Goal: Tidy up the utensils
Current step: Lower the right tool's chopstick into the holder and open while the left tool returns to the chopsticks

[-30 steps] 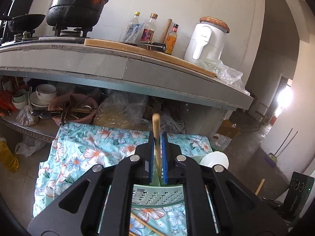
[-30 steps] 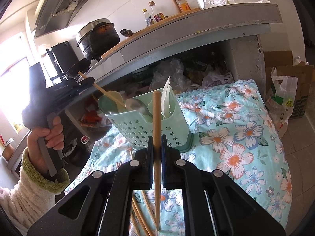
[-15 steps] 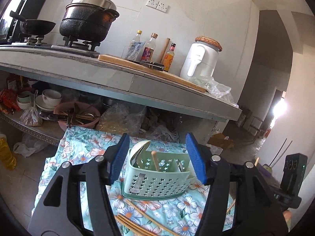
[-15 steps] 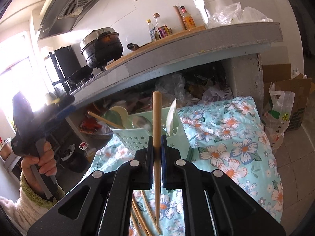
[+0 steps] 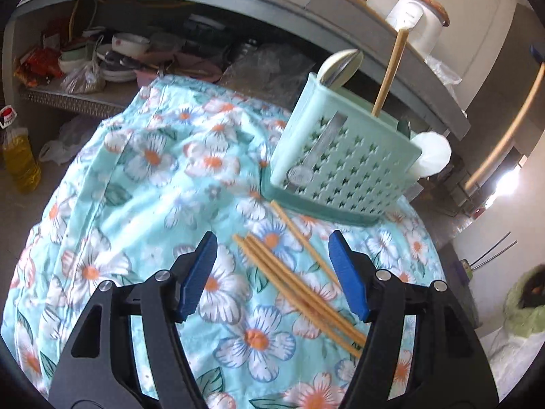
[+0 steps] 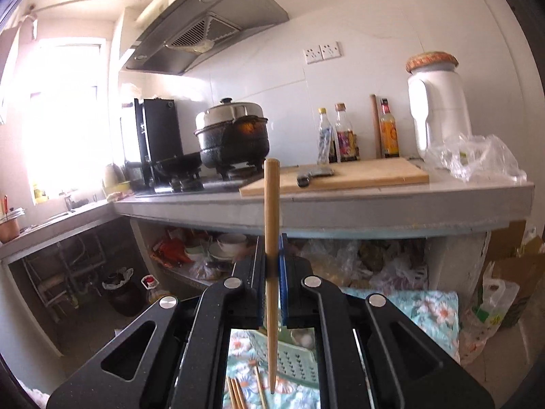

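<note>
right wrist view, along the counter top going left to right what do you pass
wok → black pot with steel lid → cleaver on the cutting board → three bottles → white air fryer → clear plastic bag

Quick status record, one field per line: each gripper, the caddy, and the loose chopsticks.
left gripper: jaws opening, nothing between them, above the loose chopsticks
right gripper: shut on one chopstick, held upright
caddy: green, on floral cloth, holds one chopstick and spoons
loose chopsticks: several on cloth, in front of caddy
</note>
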A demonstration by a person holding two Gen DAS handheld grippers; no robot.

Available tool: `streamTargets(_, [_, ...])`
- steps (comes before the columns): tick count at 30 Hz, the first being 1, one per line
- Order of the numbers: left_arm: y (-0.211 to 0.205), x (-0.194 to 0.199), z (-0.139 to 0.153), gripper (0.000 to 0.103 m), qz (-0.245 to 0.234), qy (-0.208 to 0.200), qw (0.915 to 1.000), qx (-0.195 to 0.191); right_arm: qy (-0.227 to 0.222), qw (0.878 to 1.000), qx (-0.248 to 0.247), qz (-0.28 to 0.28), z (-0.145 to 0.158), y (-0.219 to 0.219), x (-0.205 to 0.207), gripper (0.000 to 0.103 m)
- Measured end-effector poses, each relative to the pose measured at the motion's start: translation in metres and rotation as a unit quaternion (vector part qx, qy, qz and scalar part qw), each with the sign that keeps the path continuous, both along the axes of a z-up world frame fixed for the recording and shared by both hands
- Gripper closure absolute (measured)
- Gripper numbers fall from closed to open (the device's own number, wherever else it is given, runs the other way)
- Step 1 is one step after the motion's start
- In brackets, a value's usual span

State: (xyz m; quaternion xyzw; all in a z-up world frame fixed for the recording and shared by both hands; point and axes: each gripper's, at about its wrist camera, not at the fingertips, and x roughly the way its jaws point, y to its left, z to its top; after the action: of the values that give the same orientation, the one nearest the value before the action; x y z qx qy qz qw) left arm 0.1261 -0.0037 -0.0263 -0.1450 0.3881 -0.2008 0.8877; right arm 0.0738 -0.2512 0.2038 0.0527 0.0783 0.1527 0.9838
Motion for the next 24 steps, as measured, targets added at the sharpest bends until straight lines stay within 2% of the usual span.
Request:
streamTargets(2, [-0.001, -0.004, -0.013, 0.039, -0.012, 0.025, 0.9996, -0.002, -0.019, 1.000, -0.009, 0.005, 0.011, 0.010, 0.009, 0.096])
streamTargets(6, [-0.005, -0.013, -0.032, 0.036, -0.021, 0.039, 0.9990, -0.001, -0.041, 0.999, -0.019, 0.006, 0.020, 0.028, 0.033, 0.096])
streamTargets(9, [-0.008, -0.016, -0.040, 0.036, -0.028, 0.049, 0.9984, 0.000, -0.034, 0.999, -0.031, 0.001, 0.014, 0.040, 0.056, 0.096])
streamTargets(12, [-0.008, -0.018, -0.042, 0.035, -0.028, 0.047, 0.9985, -0.001, -0.016, 0.999, -0.043, -0.010, -0.005, 0.045, 0.080, 0.096])
streamTargets(17, [-0.006, -0.017, -0.042, 0.035, -0.029, 0.046, 0.9985, -0.001, 0.033, 0.998, -0.046, -0.029, -0.045, 0.036, 0.113, 0.096])
streamTargets(21, [-0.004, -0.016, -0.042, 0.035, -0.028, 0.047, 0.9985, -0.005, 0.143, 0.989, -0.021, -0.018, -0.082, 0.019, 0.149, 0.095])
streamTargets(22, [-0.004, -0.017, -0.041, 0.035, -0.027, 0.047, 0.9985, -0.006, 0.162, 0.986, -0.016, -0.024, -0.089, 0.014, 0.153, 0.092])
streamTargets(23, [-0.004, -0.017, -0.041, 0.035, -0.027, 0.048, 0.9985, -0.007, 0.176, 0.984, -0.006, -0.032, -0.093, 0.007, 0.155, 0.080])
streamTargets(24, [-0.004, -0.017, -0.041, 0.035, -0.027, 0.048, 0.9985, -0.008, 0.179, 0.983, 0.008, -0.038, -0.095, -0.001, 0.154, 0.073])
